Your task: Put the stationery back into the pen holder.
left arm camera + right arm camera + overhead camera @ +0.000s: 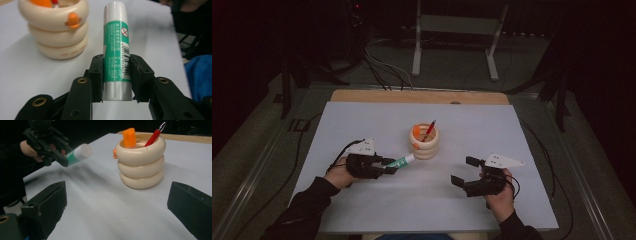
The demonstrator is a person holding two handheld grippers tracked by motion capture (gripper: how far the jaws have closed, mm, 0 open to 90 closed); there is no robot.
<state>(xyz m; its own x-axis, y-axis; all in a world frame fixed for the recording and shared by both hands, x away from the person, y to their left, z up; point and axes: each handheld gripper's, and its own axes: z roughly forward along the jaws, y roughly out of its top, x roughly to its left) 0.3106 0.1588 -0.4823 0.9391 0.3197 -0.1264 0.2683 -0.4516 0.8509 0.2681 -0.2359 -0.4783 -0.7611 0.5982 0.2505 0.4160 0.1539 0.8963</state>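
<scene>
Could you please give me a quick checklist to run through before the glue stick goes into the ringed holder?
1. Left tool clamped on glue stick: ok.
2. Stick's cap end points toward the holder: ok.
3. Stick above the holder's opening: not ok, still beside it.
4. Room inside next to red pen and orange piece: cannot tell.
5. Right tool open and away from the holder: ok.

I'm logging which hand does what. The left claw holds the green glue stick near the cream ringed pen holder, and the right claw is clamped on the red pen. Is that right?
Not quite. The right claw is open and holds nothing, as the right gripper view shows; the red pen stands in the pen holder. The left claw does hold the glue stick near it.
</scene>
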